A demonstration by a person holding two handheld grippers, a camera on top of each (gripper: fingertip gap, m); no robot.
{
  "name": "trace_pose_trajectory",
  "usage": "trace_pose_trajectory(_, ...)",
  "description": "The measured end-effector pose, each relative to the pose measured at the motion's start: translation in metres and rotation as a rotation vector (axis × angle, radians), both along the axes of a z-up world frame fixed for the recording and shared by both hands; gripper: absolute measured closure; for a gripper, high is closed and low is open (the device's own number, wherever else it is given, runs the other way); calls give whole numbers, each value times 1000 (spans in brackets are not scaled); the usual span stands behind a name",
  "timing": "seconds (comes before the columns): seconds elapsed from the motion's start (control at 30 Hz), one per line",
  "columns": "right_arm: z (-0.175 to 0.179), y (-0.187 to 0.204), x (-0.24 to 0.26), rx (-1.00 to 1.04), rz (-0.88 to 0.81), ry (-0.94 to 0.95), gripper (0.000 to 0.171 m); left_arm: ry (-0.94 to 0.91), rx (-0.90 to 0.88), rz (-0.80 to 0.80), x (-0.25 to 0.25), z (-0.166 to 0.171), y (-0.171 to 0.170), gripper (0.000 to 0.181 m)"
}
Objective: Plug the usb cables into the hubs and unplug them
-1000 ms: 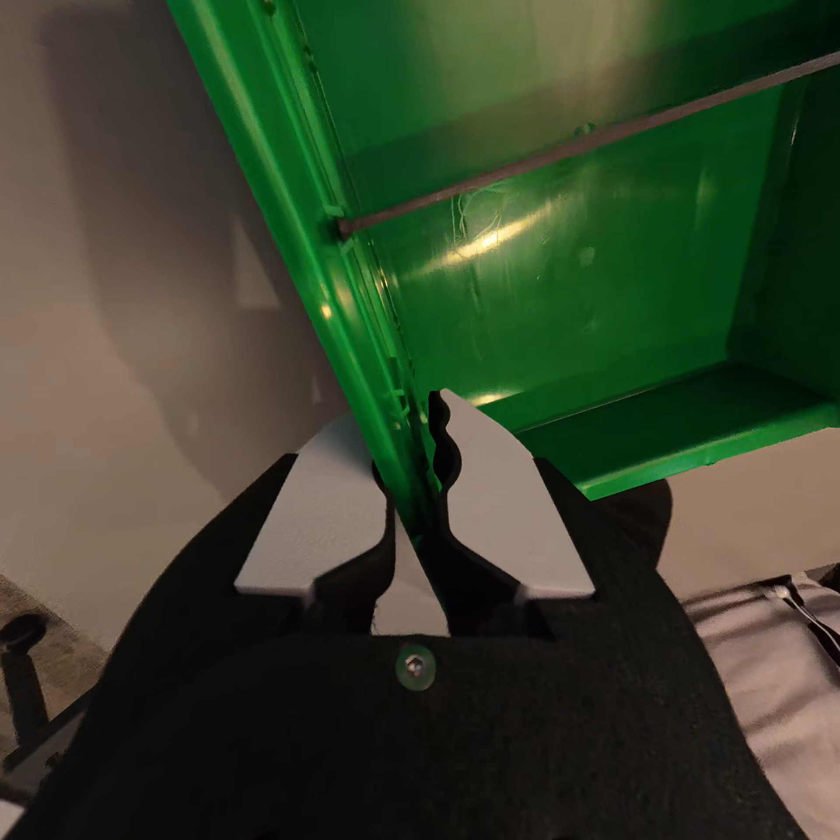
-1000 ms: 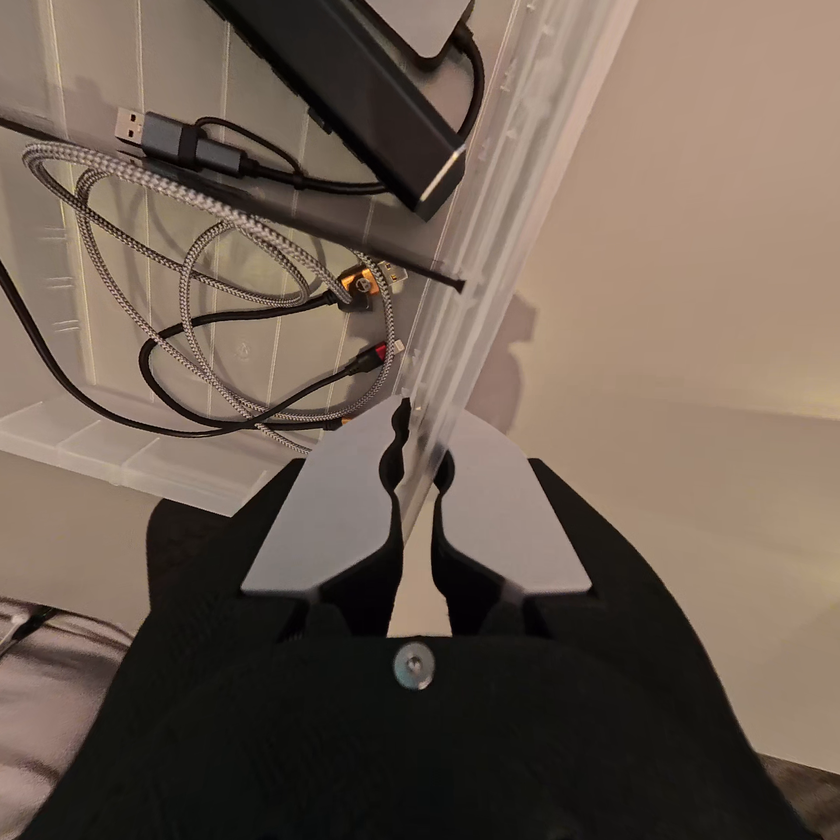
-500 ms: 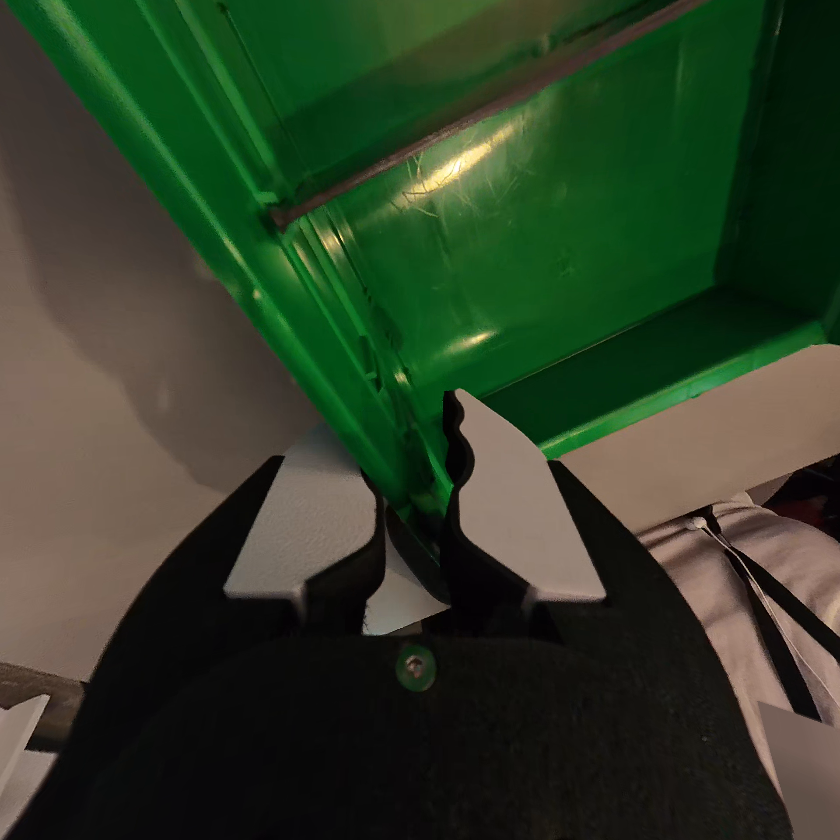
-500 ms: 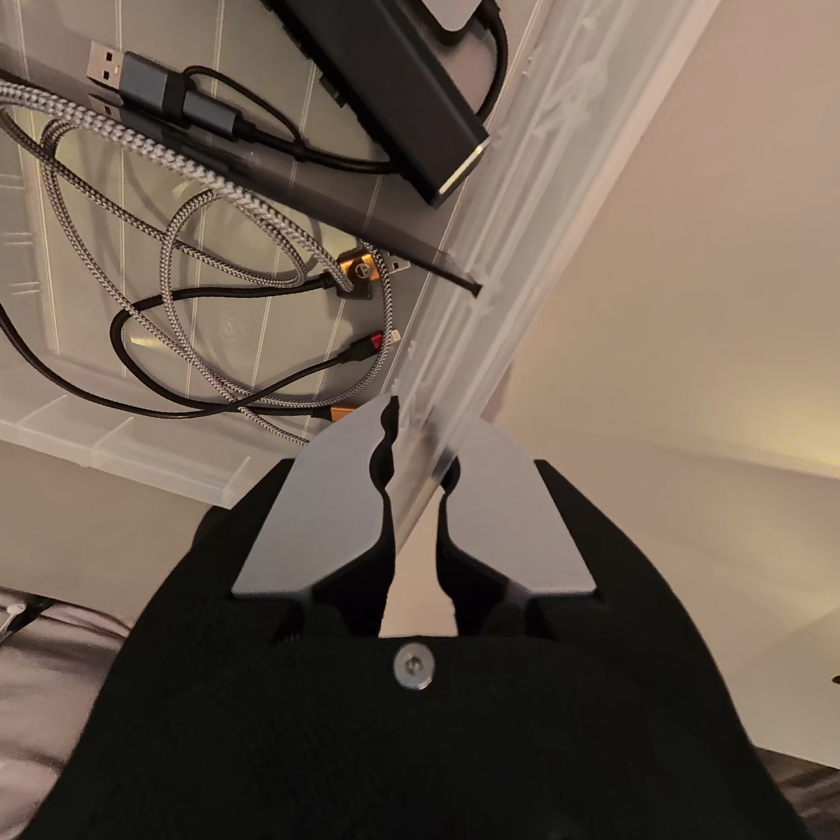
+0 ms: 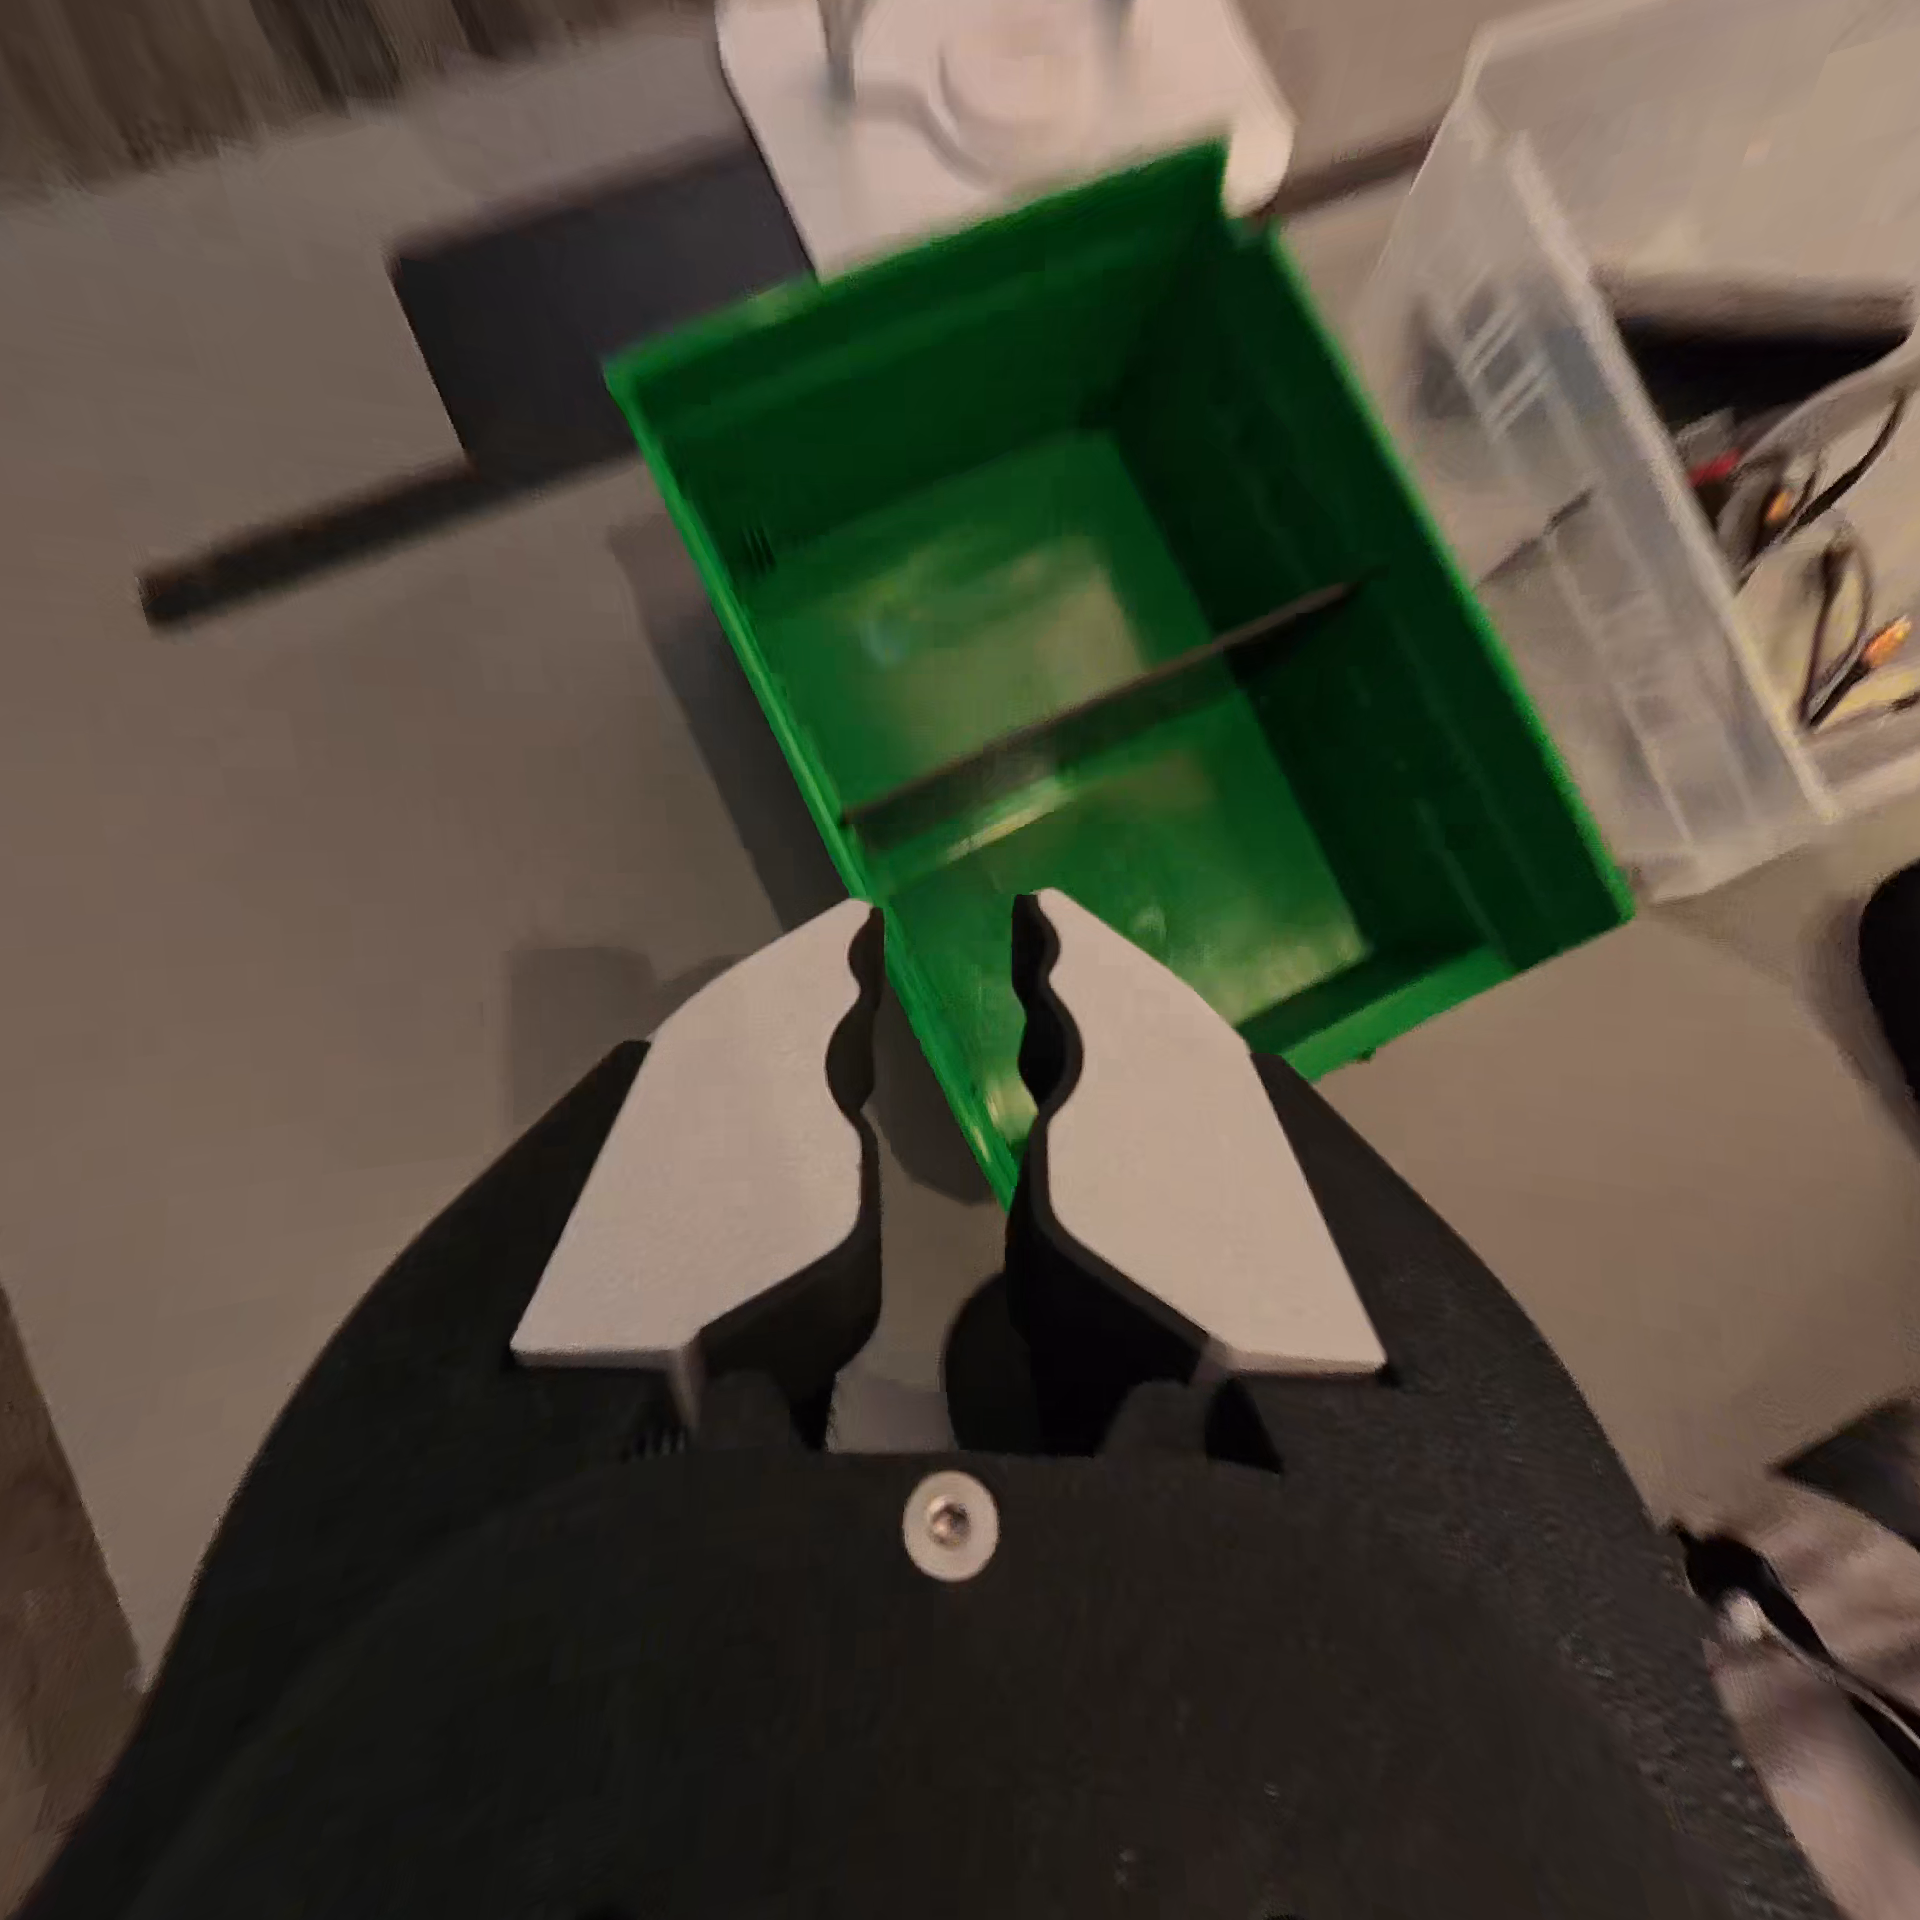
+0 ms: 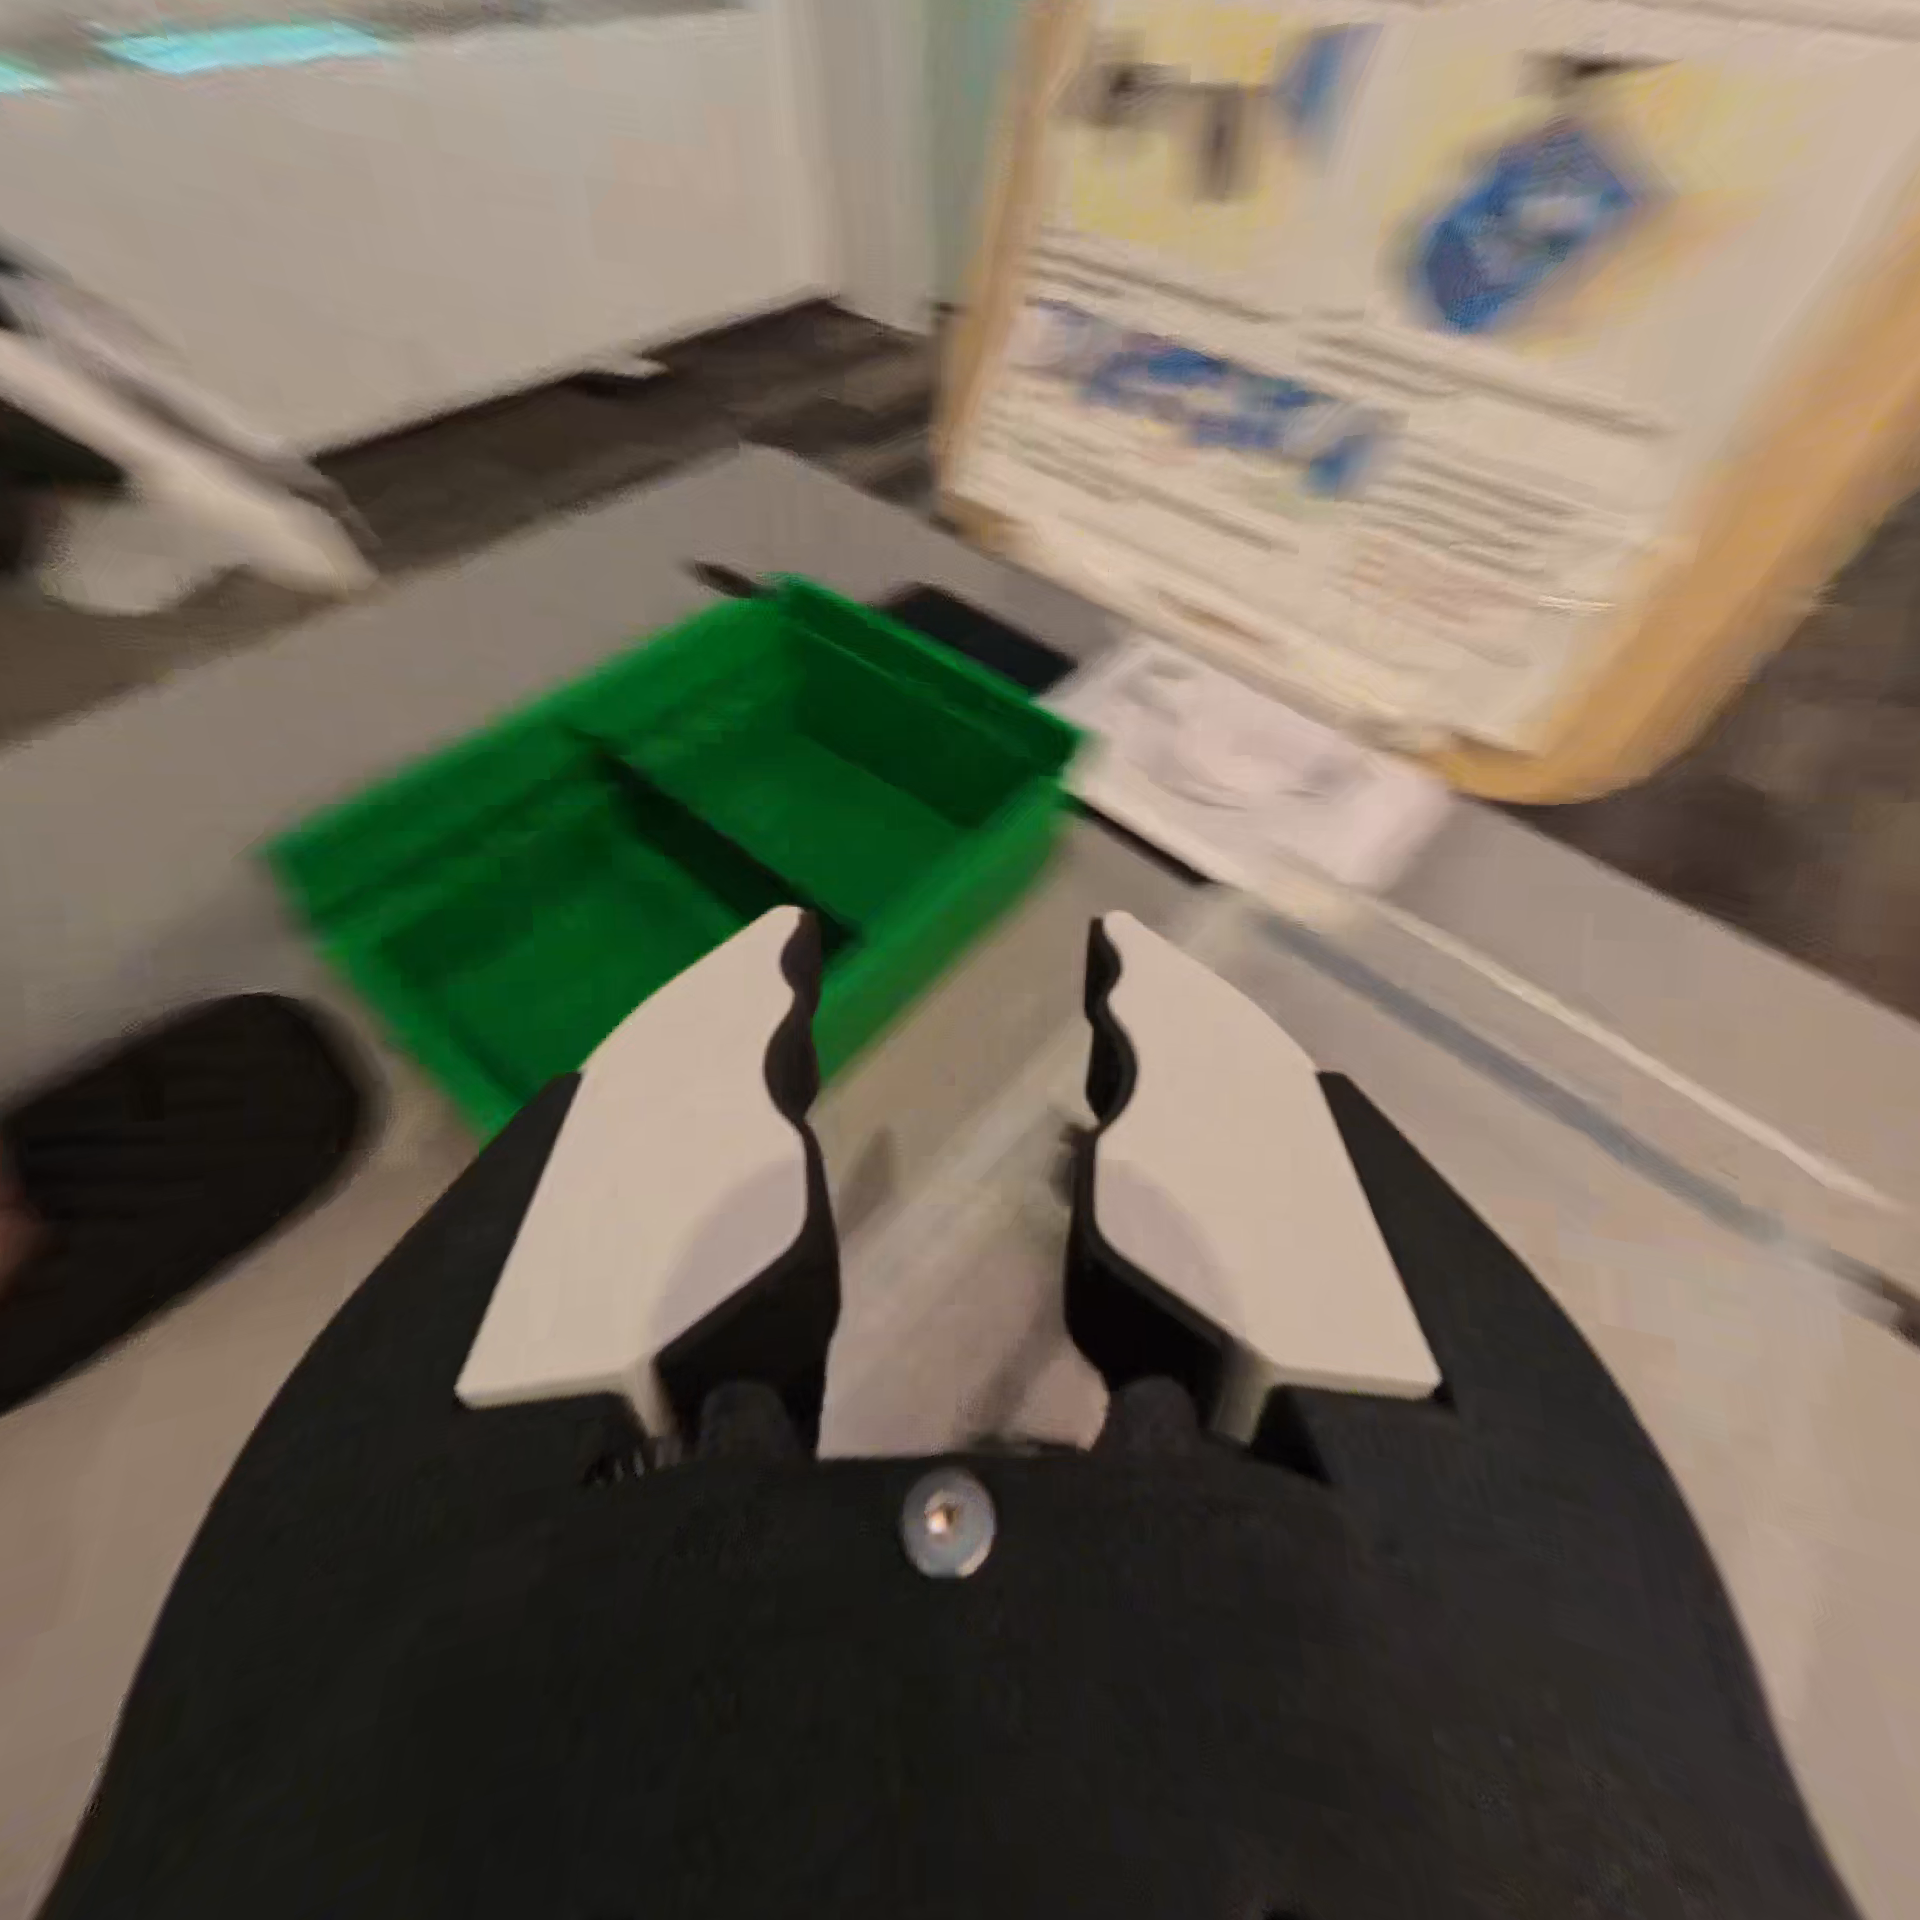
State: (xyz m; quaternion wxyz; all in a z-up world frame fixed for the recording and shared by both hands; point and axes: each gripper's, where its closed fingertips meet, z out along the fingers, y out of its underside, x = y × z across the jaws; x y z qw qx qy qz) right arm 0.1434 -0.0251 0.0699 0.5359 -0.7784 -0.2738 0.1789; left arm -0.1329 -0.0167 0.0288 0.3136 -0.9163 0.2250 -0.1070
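1. Left wrist view: the left gripper is seen with jaws apart, and the near left wall of a green bin passes between them without being pressed. The bin is divided by a dark partition and stands on the pale counter. Beside it on the right a clear bin is placed, and the usb cables are seen inside, blurred.

2. Right wrist view: the right gripper is held with jaws wide apart, nothing between them. The green bin lies ahead on the left. A blurred cardboard box is seen behind.
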Motion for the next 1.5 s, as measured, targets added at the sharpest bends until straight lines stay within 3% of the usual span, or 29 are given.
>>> trace_pose_trajectory(0.03,-10,-8,-32,-63,90,40,115,-20,62,-12,6,12,2,157)
trace_pose_trajectory(0.1,-50,-8,-70,-252,149,5,108,-53,189,-46,20,35,7,156)
trace_pose_trajectory(0.17,-85,6,-81,-390,94,-91,106,-71,289,-72,34,53,9,155)
trace_pose_trajectory(0.3,-125,25,-92,-635,3,-144,110,-94,499,-85,62,87,12,132)
trace_pose_trajectory(0.4,-153,29,-91,-786,-68,-189,115,-127,590,-118,83,100,6,126)
trace_pose_trajectory(0.47,-164,33,-89,-865,-113,-173,117,-117,594,-163,97,100,1,127)
trace_pose_trajectory(0.63,-180,30,-101,-1042,-138,-107,145,-83,601,-226,116,98,-7,127)
trace_pose_trajectory(0.87,-185,32,-94,-1100,-197,-151,157,-163,518,-256,108,98,-21,125)
trace_pose_trajectory(1.03,-158,24,-92,-1136,-106,-190,157,-300,579,-222,84,130,-57,133)
trace_pose_trajectory(1.23,-80,6,-43,-1133,-6,-206,165,-514,778,-280,71,183,-135,129)
trace_pose_trajectory(1.37,-18,3,45,-1029,-52,-143,164,-499,785,-322,76,182,-150,118)
trace_pose_trajectory(1.5,18,-6,173,-893,-233,-73,165,-398,574,-419,119,141,-123,110)
